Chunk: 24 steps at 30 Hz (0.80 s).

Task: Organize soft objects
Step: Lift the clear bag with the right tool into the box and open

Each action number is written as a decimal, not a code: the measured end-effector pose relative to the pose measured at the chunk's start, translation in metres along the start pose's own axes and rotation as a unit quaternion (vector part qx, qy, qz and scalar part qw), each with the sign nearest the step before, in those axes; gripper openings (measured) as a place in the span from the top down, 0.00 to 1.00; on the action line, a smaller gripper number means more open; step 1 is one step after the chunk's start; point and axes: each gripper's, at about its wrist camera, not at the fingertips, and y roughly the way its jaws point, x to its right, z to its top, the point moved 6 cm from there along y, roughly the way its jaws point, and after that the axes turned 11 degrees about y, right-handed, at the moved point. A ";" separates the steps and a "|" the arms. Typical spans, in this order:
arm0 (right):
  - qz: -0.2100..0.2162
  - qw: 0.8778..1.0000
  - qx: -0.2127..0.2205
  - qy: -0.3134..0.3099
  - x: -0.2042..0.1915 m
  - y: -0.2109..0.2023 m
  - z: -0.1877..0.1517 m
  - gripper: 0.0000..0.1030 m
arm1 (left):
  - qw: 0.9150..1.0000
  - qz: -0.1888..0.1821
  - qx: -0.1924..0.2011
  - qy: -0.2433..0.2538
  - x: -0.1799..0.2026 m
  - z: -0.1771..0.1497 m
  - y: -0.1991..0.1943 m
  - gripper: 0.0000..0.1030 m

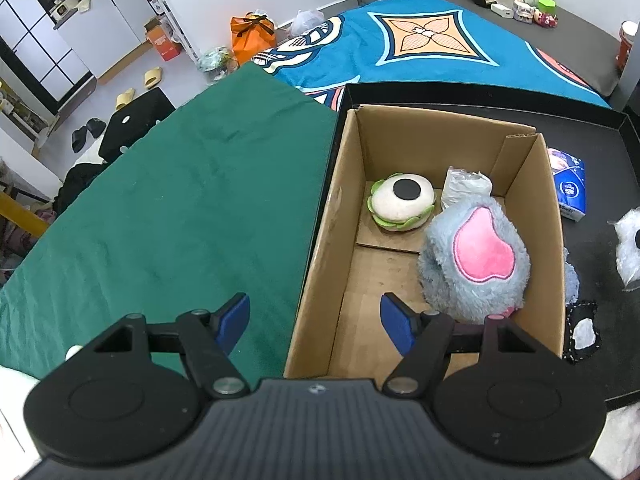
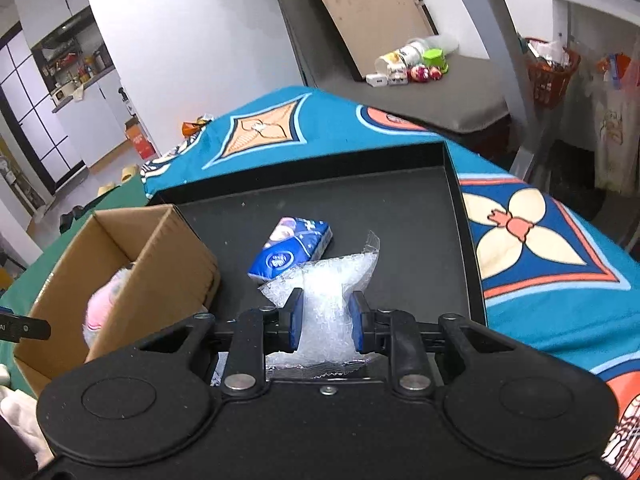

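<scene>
A cardboard box (image 1: 332, 216) stands in a black tray (image 1: 600, 280). Inside lie a burger plush (image 1: 402, 202), a grey-blue plush with a pink patch (image 1: 476, 260) and a clear plastic bag (image 1: 466, 186). My left gripper (image 1: 314, 318) is open and empty over the box's near left wall. My right gripper (image 2: 326, 322) is shut on a clear bubble-wrap bag (image 2: 324, 296), held just above the tray (image 2: 420, 220), right of the box (image 2: 168, 264). A blue tissue pack (image 2: 290, 254) lies on the tray beyond the bag; it also shows in the left wrist view (image 1: 568, 184).
A green cloth (image 1: 180, 200) covers the surface left of the box. A blue patterned blanket (image 2: 540, 240) lies under and around the tray. A black patch with a white spot (image 1: 582, 330) lies on the tray right of the box. Clutter stands on a far mat (image 2: 408, 68).
</scene>
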 end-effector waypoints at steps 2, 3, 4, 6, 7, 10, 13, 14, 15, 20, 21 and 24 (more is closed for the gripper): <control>0.002 1.000 0.005 -0.001 -0.002 -0.003 0.002 0.77 | 1.000 -0.004 0.003 -0.001 -0.002 -0.001 -0.002 0.32; 0.002 1.000 0.007 -0.001 -0.003 -0.004 0.003 0.77 | 1.000 -0.005 0.004 -0.001 -0.002 -0.001 -0.003 0.32; 0.003 1.000 0.010 -0.001 -0.004 -0.006 0.005 0.77 | 1.000 -0.006 0.006 -0.002 -0.003 -0.001 -0.003 0.32; 0.007 1.000 0.014 -0.001 -0.008 -0.010 0.008 0.77 | 1.000 -0.008 0.008 -0.004 -0.006 -0.002 -0.005 0.32; 0.010 1.000 0.018 -0.001 -0.011 -0.013 0.010 0.77 | 1.000 -0.010 0.009 -0.004 -0.006 -0.003 -0.006 0.32; 0.022 0.999 0.032 0.005 -0.020 -0.021 0.019 0.77 | 1.000 -0.014 0.014 -0.007 -0.009 -0.004 -0.008 0.32; 0.037 0.998 0.048 0.004 -0.034 -0.029 0.030 0.77 | 1.000 -0.018 0.017 -0.011 -0.011 -0.005 -0.010 0.32; 0.041 0.998 0.052 0.003 -0.038 -0.031 0.032 0.77 | 1.000 -0.019 0.019 -0.011 -0.011 -0.006 -0.011 0.32; 0.045 0.997 0.055 0.001 -0.042 -0.033 0.035 0.77 | 1.000 -0.019 0.021 -0.010 -0.012 -0.006 -0.013 0.32; 0.057 0.997 0.059 -0.008 -0.057 -0.033 0.036 0.77 | 0.999 -0.029 0.032 -0.016 -0.016 -0.008 -0.019 0.32; 0.059 0.997 0.059 -0.009 -0.060 -0.033 0.035 0.77 | 0.999 -0.032 0.033 -0.017 -0.017 -0.008 -0.019 0.32; 0.066 0.996 0.062 -0.015 -0.071 -0.036 0.035 0.77 | 0.998 -0.037 0.039 -0.019 -0.018 -0.009 -0.019 0.32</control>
